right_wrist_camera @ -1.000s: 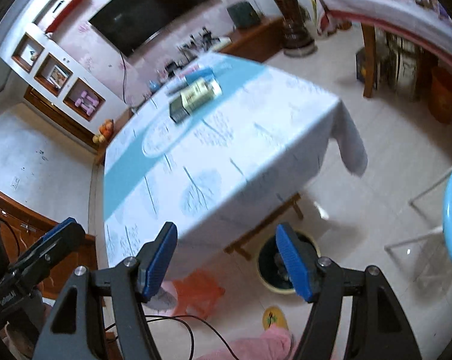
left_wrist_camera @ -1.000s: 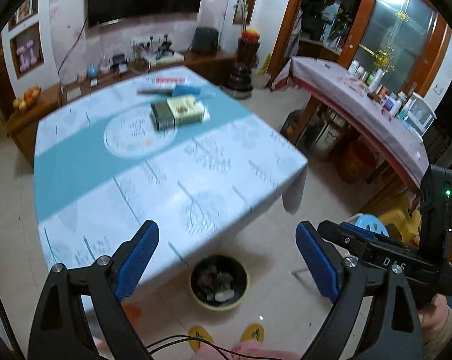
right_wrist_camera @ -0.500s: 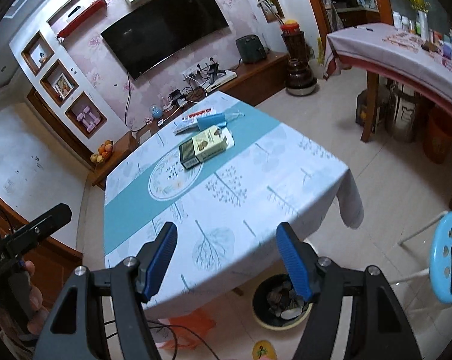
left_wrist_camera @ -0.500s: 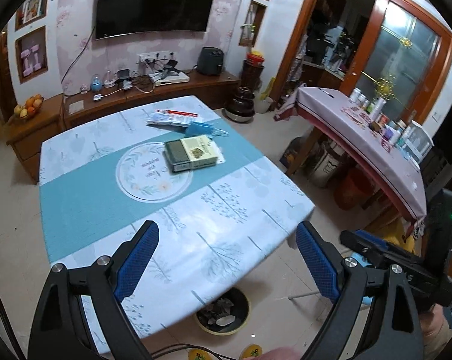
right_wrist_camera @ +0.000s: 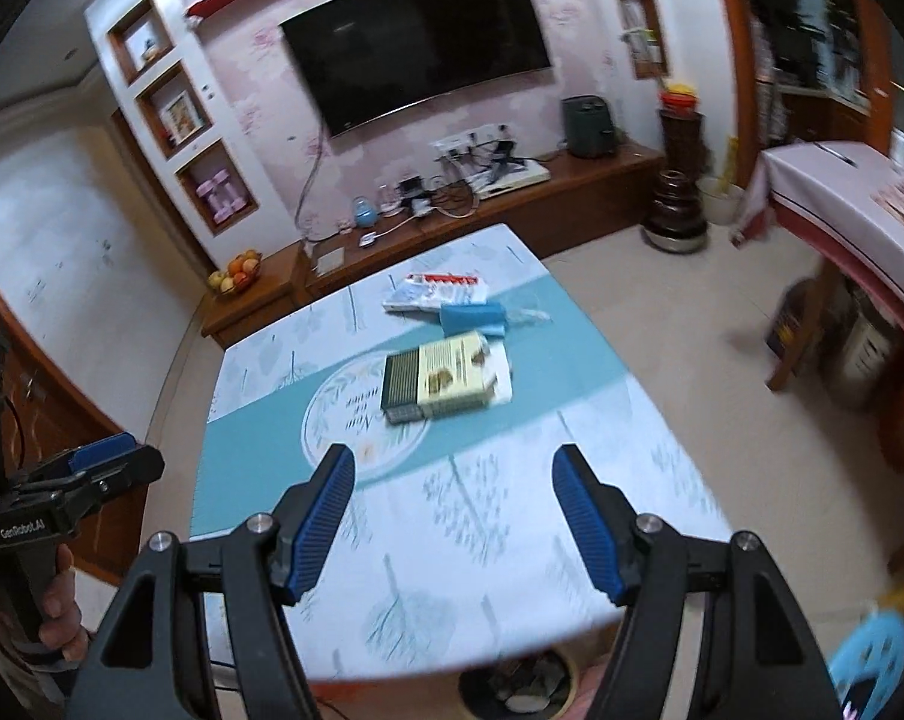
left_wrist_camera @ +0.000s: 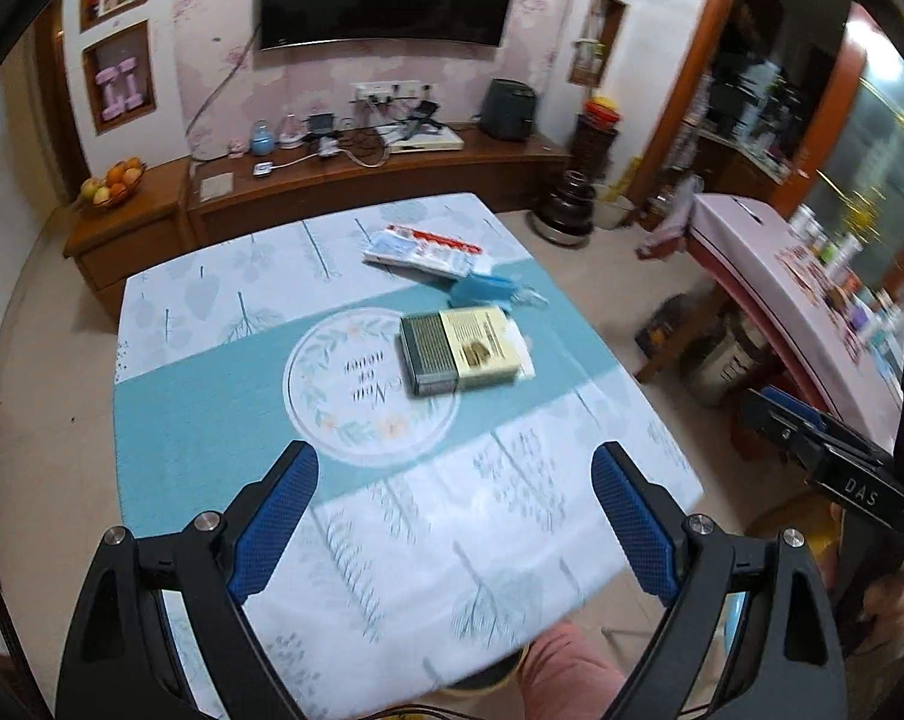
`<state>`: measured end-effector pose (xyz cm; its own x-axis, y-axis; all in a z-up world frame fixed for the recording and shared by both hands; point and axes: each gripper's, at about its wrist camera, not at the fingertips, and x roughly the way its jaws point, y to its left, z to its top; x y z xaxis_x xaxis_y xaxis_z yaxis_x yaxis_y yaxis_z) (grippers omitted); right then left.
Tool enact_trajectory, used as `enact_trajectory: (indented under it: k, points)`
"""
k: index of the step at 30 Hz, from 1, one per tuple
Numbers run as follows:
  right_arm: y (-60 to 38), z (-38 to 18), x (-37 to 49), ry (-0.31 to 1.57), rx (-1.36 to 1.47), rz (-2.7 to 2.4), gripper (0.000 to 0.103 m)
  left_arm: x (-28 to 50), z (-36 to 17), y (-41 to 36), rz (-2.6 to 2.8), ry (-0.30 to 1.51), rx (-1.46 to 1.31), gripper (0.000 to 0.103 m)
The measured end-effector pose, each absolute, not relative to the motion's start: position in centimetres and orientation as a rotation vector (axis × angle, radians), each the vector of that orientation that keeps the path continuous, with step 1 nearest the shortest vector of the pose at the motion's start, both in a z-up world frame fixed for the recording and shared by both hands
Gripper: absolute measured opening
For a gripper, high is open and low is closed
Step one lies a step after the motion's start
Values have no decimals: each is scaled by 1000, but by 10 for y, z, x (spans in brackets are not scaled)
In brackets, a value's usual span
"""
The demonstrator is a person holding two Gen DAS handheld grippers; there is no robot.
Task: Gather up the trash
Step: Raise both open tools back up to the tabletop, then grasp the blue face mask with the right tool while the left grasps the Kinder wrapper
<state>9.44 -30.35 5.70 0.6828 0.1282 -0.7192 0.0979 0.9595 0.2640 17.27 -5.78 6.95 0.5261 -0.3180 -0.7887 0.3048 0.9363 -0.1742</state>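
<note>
1. Landmark: the round floral print (left_wrist_camera: pixel 372 387) at the middle of the tablecloth (left_wrist_camera: pixel 392 540). All places are given from it.
2. Trash candidates: a flat box (left_wrist_camera: pixel 462 351) with a dark end and a cream face lies at the print's right edge, overlapping it. A blue item (left_wrist_camera: pixel 484 291), blurred, lies just beyond the box. A flat white and red packet (left_wrist_camera: pixel 425 249) lies farther beyond, toward the table's far edge.
3. Handling, judged: the box looks like light cardboard, stiff enough to pinch across its short sides but crushable. The packet looks thin and limp, so take it by an edge. The blue item is too blurred to judge.
4. Left gripper (left_wrist_camera: pixel 454 519): jaws wide, nothing between them, over the near cloth short of the print.
5. Right gripper (right_wrist_camera: pixel 454 519): jaws fairly wide and empty, likewise short of the print.
6. Container: a round bin (right_wrist_camera: pixel 514 690) on the floor under the table's near edge holds some pale scraps; contents otherwise unclear.
</note>
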Motion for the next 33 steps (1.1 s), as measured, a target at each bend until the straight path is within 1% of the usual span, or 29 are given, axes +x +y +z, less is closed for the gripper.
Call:
enact_trajectory:
  k: [4, 8, 14, 16, 18, 19, 25, 27, 31, 32, 33]
  points:
    - [-336, 47, 163, 856, 267, 126, 69, 217, 65, -91, -280, 988, -81, 92]
    - [-367, 32, 242, 942, 203, 242, 69, 264, 56, -131, -192, 1046, -119, 92]
    - [-376, 5, 334, 1008, 6, 397, 68, 328, 27, -175, -131, 1108, -107, 92]
    - [-373, -8, 357, 1023, -30, 445, 67, 345, 12, -184, -116, 1141, -91, 92]
    - [-368, -25, 382, 1044, -67, 481, 62, 359, -4, -190, -99, 1175, -79, 92]
    - [-363, -35, 394, 1057, -86, 517, 61, 364, -10, -191, -88, 1185, -75, 92]
    - [-339, -83, 430, 1098, -171, 622, 58, 392, -42, -187, -42, 1233, -116, 92]
    - [-332, -101, 439, 1132, -190, 646, 55, 398, -49, -184, -33, 1240, -120, 92]
    - [-323, -122, 446, 1174, -213, 679, 53, 408, -62, -176, -10, 1263, -129, 92]
    - [-321, -126, 447, 1177, -218, 687, 51, 408, -64, -174, -9, 1266, -136, 92]
    - [-318, -130, 447, 1179, -224, 694, 45, 409, -66, -172, -10, 1271, -145, 92]
